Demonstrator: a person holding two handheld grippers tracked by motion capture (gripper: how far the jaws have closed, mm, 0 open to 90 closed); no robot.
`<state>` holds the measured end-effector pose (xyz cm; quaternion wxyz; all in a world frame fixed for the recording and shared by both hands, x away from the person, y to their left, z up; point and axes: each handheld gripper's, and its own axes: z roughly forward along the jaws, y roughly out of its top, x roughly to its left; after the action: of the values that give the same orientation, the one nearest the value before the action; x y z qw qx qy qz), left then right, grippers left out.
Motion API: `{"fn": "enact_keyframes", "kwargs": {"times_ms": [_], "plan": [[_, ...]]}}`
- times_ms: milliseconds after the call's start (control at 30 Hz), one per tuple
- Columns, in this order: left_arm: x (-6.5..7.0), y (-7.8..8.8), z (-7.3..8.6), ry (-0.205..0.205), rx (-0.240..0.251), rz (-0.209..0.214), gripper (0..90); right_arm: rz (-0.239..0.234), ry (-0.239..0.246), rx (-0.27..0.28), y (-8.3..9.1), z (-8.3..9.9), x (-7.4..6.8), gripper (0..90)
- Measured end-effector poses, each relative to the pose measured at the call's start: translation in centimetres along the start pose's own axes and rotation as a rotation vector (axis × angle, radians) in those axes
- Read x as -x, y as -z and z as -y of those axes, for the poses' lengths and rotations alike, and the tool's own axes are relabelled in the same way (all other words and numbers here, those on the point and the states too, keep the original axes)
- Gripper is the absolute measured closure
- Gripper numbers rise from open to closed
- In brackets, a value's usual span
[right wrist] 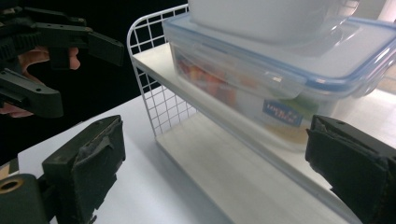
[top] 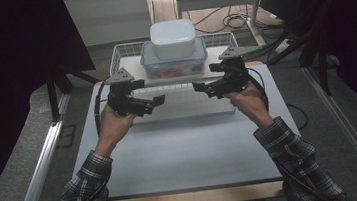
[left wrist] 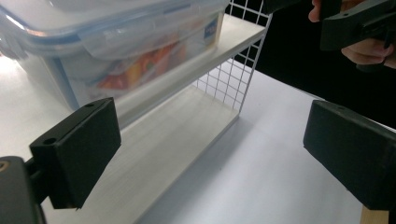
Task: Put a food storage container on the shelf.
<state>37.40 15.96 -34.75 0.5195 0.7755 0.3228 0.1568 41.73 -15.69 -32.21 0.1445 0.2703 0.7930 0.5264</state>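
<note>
A clear plastic box with a blue-rimmed lid (top: 174, 59) stands on the upper board of a white wire shelf (top: 120, 54) at the back of the table, with colourful contents inside. A white lidded tub (top: 173, 38) is stacked on it. My left gripper (top: 154, 104) hovers open in front of the shelf's left part, and my right gripper (top: 204, 89) hovers open in front of its right part. Both point inward at each other. In the left gripper view my left gripper (left wrist: 215, 149) frames the lower board (left wrist: 163, 144), empty. My right gripper (right wrist: 222, 170) faces the clear box (right wrist: 280, 79), also empty.
The pale table top (top: 182, 150) stretches from the shelf to the wooden front edge (top: 197, 198). Dark curtains hang on both sides, and cables lie on the floor behind. The shelf's wire mesh end (left wrist: 233, 79) stands beside its lower board.
</note>
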Motion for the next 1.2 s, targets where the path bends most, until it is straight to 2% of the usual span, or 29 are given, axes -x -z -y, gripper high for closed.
{"fn": "enact_keyframes", "kwargs": {"times_ms": [367, 600, 900, 1200], "plan": [[0.6, -0.5, 1.6, -0.042, -0.053, -0.019, 3.7, 0.005, 0.011, -0.021, 0.1, 1.3, 0.0, 5.1], [0.9, -0.3, 2.2, -0.037, -0.056, -0.015, 3.8, -0.007, 0.017, -0.033, 0.3, 2.0, -0.3, 5.1], [1.4, -0.4, 3.6, -0.039, -0.074, -0.016, 4.0, 0.016, 0.033, -0.052, 0.7, 3.1, -0.6, 5.2], [1.9, -0.3, 5.4, -0.022, -0.076, -0.013, 4.0, -0.006, 0.022, -0.060, 0.8, 4.8, -0.9, 6.1]]}}
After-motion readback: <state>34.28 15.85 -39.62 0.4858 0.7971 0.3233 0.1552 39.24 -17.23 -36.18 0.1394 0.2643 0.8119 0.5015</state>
